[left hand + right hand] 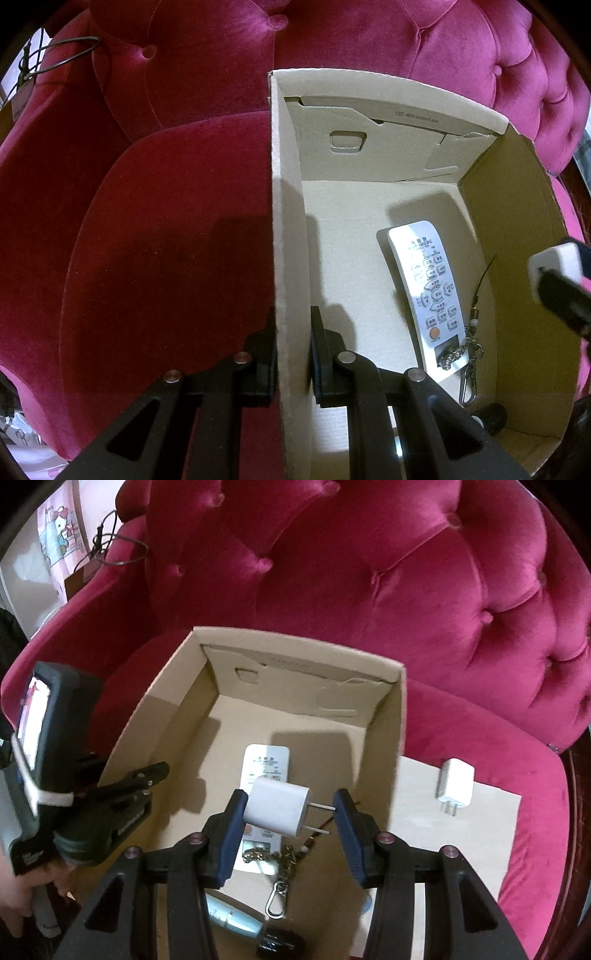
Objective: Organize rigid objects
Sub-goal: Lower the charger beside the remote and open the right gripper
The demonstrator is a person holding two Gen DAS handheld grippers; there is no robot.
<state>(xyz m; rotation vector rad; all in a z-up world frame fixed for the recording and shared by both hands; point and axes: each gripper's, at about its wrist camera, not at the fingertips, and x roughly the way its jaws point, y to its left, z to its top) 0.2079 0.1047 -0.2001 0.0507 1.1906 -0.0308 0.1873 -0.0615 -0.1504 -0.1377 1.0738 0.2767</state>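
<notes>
Box wall (291,236) pinched by our left gripper (293,354) to steady the carton | right gripper (288,812) clamps white charger (277,805) lengthwise, prongs to 3 o'clock, above remote (266,764) | second charger (456,782) waits on board (491,827) at 3 o'clock.

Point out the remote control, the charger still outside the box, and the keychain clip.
remote control (430,291), left wrist view, its button face.
charger outside the box (456,781), right wrist view, its white body.
keychain clip (276,904), right wrist view, its metal loop.
</notes>
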